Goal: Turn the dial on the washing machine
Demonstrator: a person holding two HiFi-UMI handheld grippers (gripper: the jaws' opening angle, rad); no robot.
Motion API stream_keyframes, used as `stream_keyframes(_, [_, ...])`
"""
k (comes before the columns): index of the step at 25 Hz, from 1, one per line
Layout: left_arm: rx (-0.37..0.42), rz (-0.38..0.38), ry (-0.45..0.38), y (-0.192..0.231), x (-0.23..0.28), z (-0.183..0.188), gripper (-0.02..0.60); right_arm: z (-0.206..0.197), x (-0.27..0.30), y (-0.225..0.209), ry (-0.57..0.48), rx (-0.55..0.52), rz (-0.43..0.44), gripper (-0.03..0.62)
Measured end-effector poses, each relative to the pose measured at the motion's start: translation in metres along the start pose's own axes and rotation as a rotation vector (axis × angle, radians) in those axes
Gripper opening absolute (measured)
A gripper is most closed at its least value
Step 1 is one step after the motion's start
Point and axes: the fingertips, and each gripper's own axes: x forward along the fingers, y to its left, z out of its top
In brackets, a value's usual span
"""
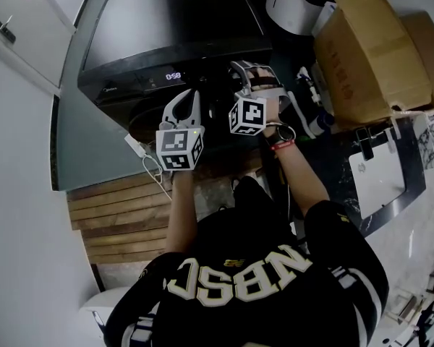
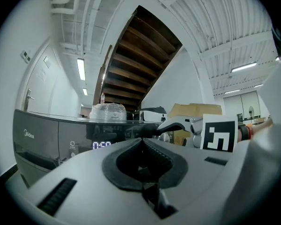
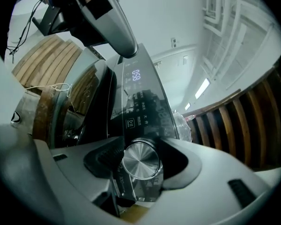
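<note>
Right gripper: the jaws are standing spread wide, with the silver dial sitting between them. The pads appear to be just clear of its rim, though the gap on one side is hard to judge in the right gripper view.

The dial is sitting on the dark front control panel of the washing machine, below a lit display.

Left gripper: the jaws are meeting at the tips and holding nothing. It is hovering just in front of the machine, left of the right gripper and apart from it.

A cardboard box is lying to the machine's right, and wooden slats are showing on the floor in front.
</note>
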Motion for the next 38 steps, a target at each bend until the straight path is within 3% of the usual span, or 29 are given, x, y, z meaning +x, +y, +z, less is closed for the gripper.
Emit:
stream_keyframes(3, [-0.003, 0.0, -0.002, -0.002, 0.001, 0.0, 0.014, 0.0, -0.001, -0.002, -0.022, 0.06, -0.014, 0.242])
stream_keyframes(5, [-0.003, -0.002, -0.002, -0.003, 0.0, 0.0, 0.014, 0.0, -0.002, -0.005, -0.056, 0.157, -0.025, 0.241])
stream_keyframes(9, [-0.002, 0.004, -0.004, -0.004, -0.001, 0.001, 0.014, -0.004, -0.007, -0.02, -0.159, 0.542, -0.03, 0.239])
stream_keyframes(10, [-0.002, 0.006, -0.005, -0.004, -0.002, 0.001, 0.014, -0.005, -0.008, -0.022, -0.168, 0.595, -0.036, 0.239])
stream_keyframes(15, [0.001, 0.019, -0.011, -0.002, -0.006, 0.002, 0.014, -0.005, -0.007, -0.021, -0.138, 0.562, -0.058, 0.239])
stream_keyframes(23, [0.002, 0.029, -0.019, -0.003, -0.008, 0.006, 0.014, -0.006, -0.007, -0.022, -0.139, 0.596, -0.054, 0.239])
stream_keyframes(29, [-0.001, 0.029, -0.023, -0.005, -0.006, 0.006, 0.014, -0.008, -0.008, -0.025, -0.155, 0.726, -0.06, 0.239])
stream_keyframes(34, [0.004, 0.031, -0.025, -0.007, -0.004, 0.008, 0.014, -0.017, -0.01, -0.033, -0.2, 1.052, -0.088, 0.239])
stream_keyframes(38, [0.005, 0.036, -0.026, -0.007, -0.003, 0.009, 0.014, -0.016, -0.01, -0.032, -0.193, 1.031, -0.085, 0.241])
